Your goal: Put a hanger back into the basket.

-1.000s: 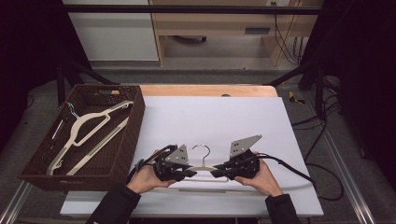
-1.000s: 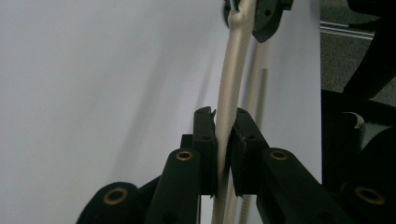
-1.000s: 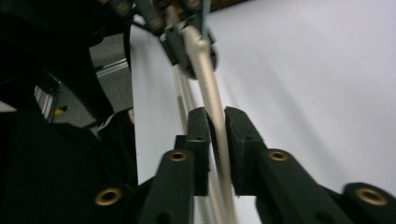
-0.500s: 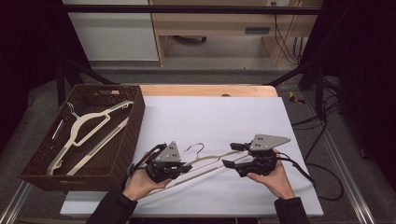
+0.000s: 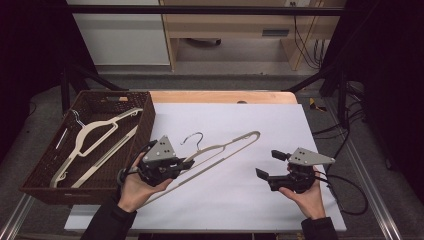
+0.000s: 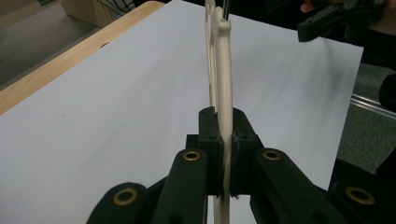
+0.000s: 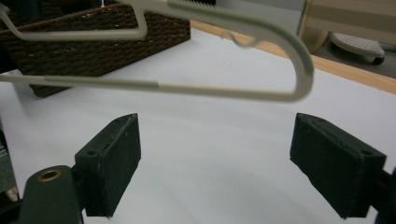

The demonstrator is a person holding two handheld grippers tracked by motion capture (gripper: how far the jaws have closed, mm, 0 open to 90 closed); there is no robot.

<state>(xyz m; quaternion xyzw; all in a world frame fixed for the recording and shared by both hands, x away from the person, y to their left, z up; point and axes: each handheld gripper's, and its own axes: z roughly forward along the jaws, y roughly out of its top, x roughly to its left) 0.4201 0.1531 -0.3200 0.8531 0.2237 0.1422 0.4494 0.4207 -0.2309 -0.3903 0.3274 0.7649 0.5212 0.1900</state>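
A white sheet point(image 5: 240, 150) is spread over the table through the middle of the high view, with a strip of bare wooden tabletop point(image 5: 220, 96) seen along its far edge. At the left of the frame a dark wicker basket point(image 5: 45, 170) sits at the sheet's edge, and cream plastic hangers point(image 5: 92, 132), with a wire one beside them, are seen lying inside it.

A cream plastic coat hanger point(image 5: 227, 145) with a metal hook is held just left of centre, slanting from lower left to upper right above the sheet. The left gripper point(image 5: 184, 164) is clamped on its lower bar; in the left gripper view the two black pads are pressed flat against the bar point(image 6: 225, 107), which runs away between them. The right gripper point(image 5: 267, 165), at lower right of the high view, is spread wide and holds nothing; in the right gripper view the hanger's rounded end point(image 7: 299, 70) hangs above and beyond the parted pads point(image 7: 114, 154), apart from them.

The step in hand is judged to be carrying the hanger one-handed, probably toward the basket. The clamp should be kept firm, since the long free end can swing and twist in the pads. The hanger is best lowered flat beside those already stored, hook kept clear of the wicker rim, and the right gripper kept out of its path.
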